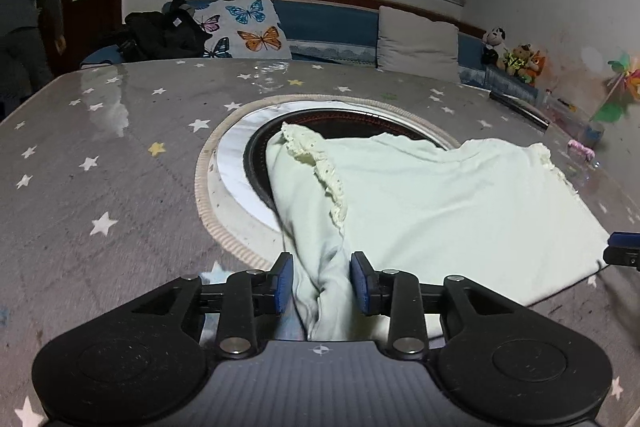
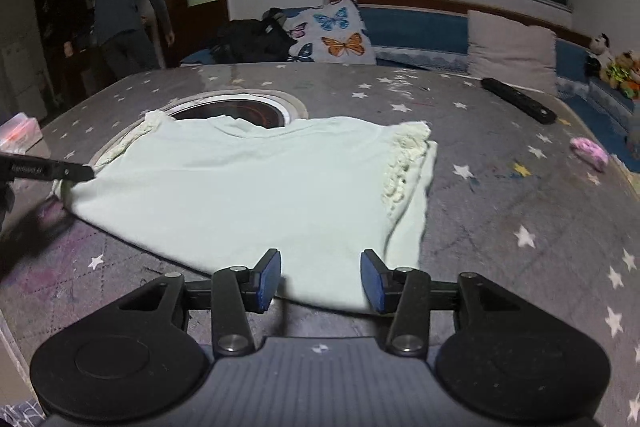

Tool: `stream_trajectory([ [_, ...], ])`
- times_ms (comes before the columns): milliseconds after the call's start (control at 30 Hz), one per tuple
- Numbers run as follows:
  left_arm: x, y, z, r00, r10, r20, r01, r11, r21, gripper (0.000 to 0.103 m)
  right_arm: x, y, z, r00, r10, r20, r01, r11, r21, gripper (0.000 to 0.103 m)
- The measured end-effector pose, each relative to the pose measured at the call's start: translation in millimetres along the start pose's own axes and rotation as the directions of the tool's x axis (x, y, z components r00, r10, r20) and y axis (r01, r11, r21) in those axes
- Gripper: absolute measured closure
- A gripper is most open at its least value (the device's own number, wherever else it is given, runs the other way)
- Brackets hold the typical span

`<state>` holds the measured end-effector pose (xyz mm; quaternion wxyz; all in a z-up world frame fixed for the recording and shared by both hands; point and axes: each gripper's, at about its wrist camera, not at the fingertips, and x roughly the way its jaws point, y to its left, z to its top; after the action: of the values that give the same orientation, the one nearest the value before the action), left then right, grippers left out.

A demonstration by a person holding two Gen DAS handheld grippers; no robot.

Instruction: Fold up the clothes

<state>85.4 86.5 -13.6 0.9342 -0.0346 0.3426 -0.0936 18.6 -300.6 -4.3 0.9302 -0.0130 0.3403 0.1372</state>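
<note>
A pale green top (image 2: 256, 183) with lace-trimmed sleeves lies spread on the grey star-patterned table (image 2: 500, 227). In the left wrist view the top (image 1: 440, 195) has its left side lifted and bunched, and that fold runs between the fingers of my left gripper (image 1: 321, 281); the blue pads sit either side of the cloth with small gaps. My right gripper (image 2: 320, 277) is open at the top's near hem, its pads above the cloth edge. The left gripper's tip (image 2: 76, 171) shows at the top's left corner in the right wrist view.
A round black hotplate with a white ring (image 1: 240, 163) is set in the table, partly under the top. A black remote (image 2: 518, 99), a pink object (image 2: 589, 151) and a plastic box (image 2: 18, 131) lie on the table. Cushions, plush toys and a person stand beyond.
</note>
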Motion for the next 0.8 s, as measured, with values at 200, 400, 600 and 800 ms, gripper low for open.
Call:
stream_trajectory([
  [200,-6,2,-4,1.000,0.009,0.007,-0.009,1.000,-0.026,0.066,-5,-7,-11,1.000,-0.021,-0.009,0.021,0.999,0.035,0.058],
  [400,-16,-4,-5,1.000,0.013,0.027,-0.012,1.000,-0.028,0.055,-18,-23,-15,0.997,-0.070,0.025,0.067,0.993,0.100,0.053],
  [600,-15,-5,-7,1.000,0.019,0.020,-0.018,0.999,-0.043,0.055,-12,-46,-14,0.997,-0.063,0.043,0.051,0.972,0.228,0.053],
  [800,-14,0,-13,1.000,0.008,-0.005,-0.009,0.998,-0.069,0.056,5,-52,-14,0.998,-0.062,0.032,0.050,0.960,0.275,0.054],
])
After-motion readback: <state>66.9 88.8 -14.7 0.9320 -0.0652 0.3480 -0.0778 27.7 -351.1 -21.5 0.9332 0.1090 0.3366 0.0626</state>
